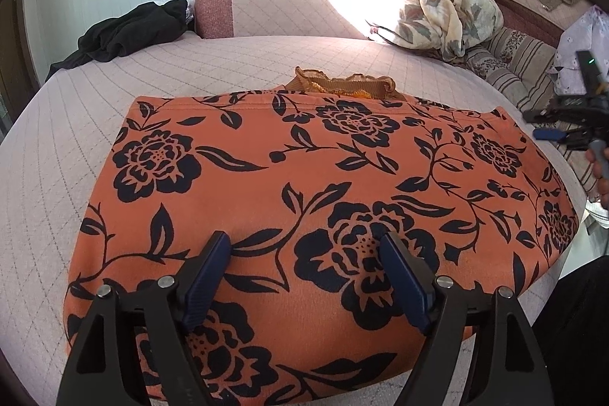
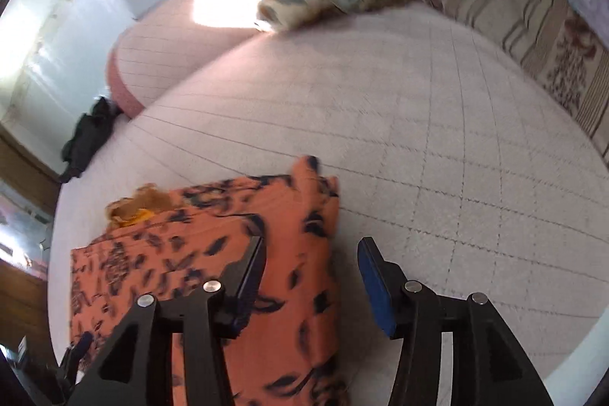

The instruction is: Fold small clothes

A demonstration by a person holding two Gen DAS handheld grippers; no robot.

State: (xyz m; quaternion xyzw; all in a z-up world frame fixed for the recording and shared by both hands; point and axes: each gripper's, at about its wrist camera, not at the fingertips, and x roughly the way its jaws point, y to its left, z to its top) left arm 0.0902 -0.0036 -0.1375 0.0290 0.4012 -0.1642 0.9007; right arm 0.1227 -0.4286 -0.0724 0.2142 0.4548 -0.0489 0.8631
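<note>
The orange floral garment (image 1: 304,200) lies folded flat mid-bed (image 1: 57,147); soft, light and limp, so best pinched at its 3 o'clock edge. Left gripper (image 1: 304,246) hovers over it with jaws apart and empty. Right gripper (image 2: 312,253) likewise has jaws apart, straddling that edge, gripping nothing.

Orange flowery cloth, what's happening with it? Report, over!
Left gripper jaws open, over the orange cloth. Right gripper jaws open, at its right edge, holding nothing. Cloth flat on the bed. Nothing in the way.
</note>
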